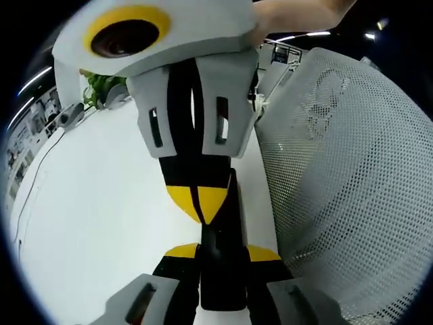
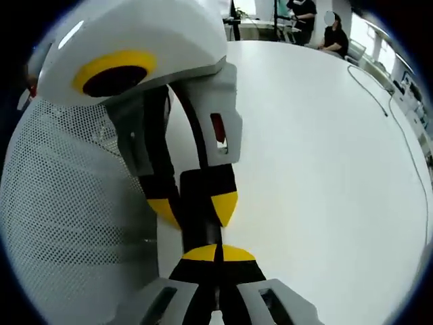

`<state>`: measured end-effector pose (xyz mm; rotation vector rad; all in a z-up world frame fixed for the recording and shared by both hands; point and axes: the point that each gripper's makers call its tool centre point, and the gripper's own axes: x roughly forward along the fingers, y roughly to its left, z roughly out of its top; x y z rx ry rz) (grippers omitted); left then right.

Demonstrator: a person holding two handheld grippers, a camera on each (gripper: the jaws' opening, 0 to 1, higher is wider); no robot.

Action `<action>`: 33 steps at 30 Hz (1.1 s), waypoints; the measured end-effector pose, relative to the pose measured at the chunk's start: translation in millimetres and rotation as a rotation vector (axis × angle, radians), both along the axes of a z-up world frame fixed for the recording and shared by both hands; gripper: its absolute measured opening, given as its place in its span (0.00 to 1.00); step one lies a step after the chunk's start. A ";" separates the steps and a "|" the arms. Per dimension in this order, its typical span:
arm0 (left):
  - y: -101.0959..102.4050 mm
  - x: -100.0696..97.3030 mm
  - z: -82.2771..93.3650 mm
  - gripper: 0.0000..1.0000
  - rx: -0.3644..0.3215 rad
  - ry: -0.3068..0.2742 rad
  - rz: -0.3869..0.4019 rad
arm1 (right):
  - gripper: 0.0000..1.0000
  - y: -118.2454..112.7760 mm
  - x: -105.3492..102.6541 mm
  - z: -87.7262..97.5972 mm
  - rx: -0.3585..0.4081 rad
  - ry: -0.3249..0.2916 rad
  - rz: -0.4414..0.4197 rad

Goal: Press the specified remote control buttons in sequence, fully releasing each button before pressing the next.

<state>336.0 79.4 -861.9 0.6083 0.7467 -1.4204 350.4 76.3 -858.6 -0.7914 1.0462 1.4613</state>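
A slim black remote [image 1: 226, 230] lies clamped between the yellow-tipped jaws of my left gripper [image 1: 222, 254], held above the white table [image 1: 101, 203]. My right gripper [image 1: 201, 203] comes in from the top of the left gripper view with its jaws shut, and its yellow tips rest against the remote's face. In the right gripper view, my right gripper [image 2: 218, 254] is shut with nothing between its jaws. Its tips meet the near end of the remote [image 2: 201, 203], which my left gripper [image 2: 195, 204] holds from above. The buttons are hidden.
A white mesh chair back [image 1: 352, 176] stands close beside the grippers, also seen as the mesh chair [image 2: 67, 217]. A cable [image 2: 389, 95] runs across the table. A green plant [image 1: 101, 84] and seated people [image 2: 331, 37] are at the far end.
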 end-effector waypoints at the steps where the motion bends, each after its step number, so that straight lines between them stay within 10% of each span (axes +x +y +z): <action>1: 0.0 -0.1 0.1 0.24 0.000 -0.001 0.000 | 0.00 0.0 0.0 0.0 -0.001 -0.001 -0.002; 17: -0.1 -0.9 1.5 0.24 -0.019 0.013 0.010 | 0.00 9.3 -16.1 18.0 0.139 -0.015 -0.096; 33: -0.2 -1.0 2.5 0.24 -0.042 0.022 0.015 | 0.00 10.1 -16.2 7.4 0.080 -0.152 0.000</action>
